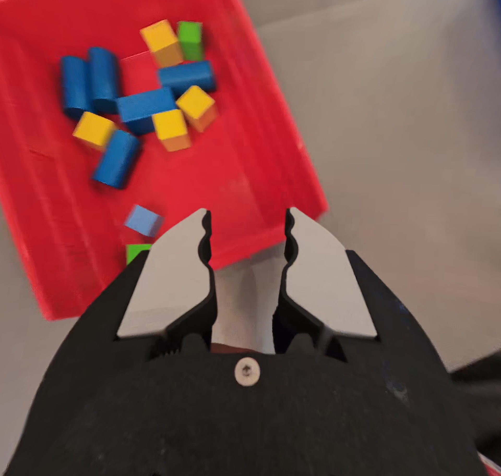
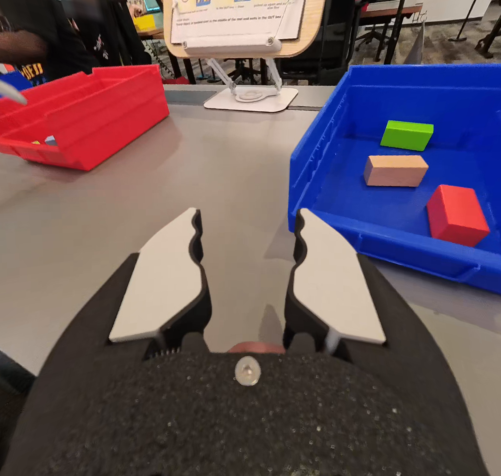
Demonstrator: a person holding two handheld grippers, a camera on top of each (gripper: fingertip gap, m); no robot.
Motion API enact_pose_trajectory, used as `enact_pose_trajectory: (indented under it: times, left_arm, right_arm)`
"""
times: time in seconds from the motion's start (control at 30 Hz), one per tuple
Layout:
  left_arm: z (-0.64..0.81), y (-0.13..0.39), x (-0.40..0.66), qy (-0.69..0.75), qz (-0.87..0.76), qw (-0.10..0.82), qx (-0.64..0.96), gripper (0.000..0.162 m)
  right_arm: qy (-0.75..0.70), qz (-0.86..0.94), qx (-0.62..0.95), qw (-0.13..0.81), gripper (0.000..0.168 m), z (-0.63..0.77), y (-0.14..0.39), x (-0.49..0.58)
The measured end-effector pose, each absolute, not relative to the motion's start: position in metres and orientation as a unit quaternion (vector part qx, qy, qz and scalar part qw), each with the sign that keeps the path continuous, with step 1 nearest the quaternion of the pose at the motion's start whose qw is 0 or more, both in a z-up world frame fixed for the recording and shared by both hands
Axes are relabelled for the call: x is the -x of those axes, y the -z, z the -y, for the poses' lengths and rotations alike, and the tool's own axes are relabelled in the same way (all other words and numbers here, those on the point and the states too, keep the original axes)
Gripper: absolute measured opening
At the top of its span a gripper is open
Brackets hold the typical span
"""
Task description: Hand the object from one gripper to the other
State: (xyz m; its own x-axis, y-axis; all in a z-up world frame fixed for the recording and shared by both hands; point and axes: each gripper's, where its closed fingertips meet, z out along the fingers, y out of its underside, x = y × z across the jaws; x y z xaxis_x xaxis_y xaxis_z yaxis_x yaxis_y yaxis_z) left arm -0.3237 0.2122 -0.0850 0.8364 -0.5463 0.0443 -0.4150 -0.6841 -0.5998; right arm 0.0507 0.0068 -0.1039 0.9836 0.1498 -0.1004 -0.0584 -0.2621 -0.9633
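Observation:
My left gripper (image 1: pixel 247 213) is open and empty, above the near right corner of a red bin (image 1: pixel 244 127). The bin holds several blue, yellow and green wooden blocks; a pale blue block (image 1: pixel 143 220) and a green block (image 1: pixel 137 253) lie nearest my left finger. My right gripper (image 2: pixel 248 212) is open and empty over the grey table (image 2: pixel 189 178), just left of a blue bin (image 2: pixel 311 192). That bin holds a green block (image 2: pixel 406 135), a tan block (image 2: pixel 394 170) and a red block (image 2: pixel 456 215). The red bin (image 2: pixel 108 116) also shows at the left of the right wrist view, with the tip of my left gripper (image 2: pixel 15 94) over it.
A tilted board with a printed sheet (image 2: pixel 238 13) on a white stand (image 2: pixel 252 100) sits at the table's far edge. A person in dark clothes (image 2: pixel 40 29) stands behind the red bin. Chairs and desks fill the background.

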Motion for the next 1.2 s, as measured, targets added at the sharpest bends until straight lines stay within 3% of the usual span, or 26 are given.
enact_pose_trajectory:
  times: [0.3, 0.47, 1.0, 1.2]
  left_arm:
    - [-0.322, 0.142, 0.33, 0.062, -0.192, 0.13, 0.971, 0.051]
    - [-0.336, 0.163, 0.334, 0.018, -0.188, 0.099, 0.977, 0.043]
    - [-0.343, 0.189, 0.333, 0.016, -0.182, 0.047, 0.982, 0.034]
    - [-0.327, 0.141, 0.322, 0.13, -0.209, 0.126, 0.961, 0.034]
  right_arm:
    - [-0.091, 0.039, 0.788, 0.608, 0.063, -0.004, 0.102, -0.049]
    - [-0.095, 0.036, 0.793, 0.601, 0.063, -0.005, 0.106, -0.052]
    - [-0.088, 0.058, 0.806, 0.583, 0.064, -0.007, 0.116, -0.04]
    - [-0.084, 0.063, 0.804, 0.586, 0.063, -0.007, 0.114, -0.04]
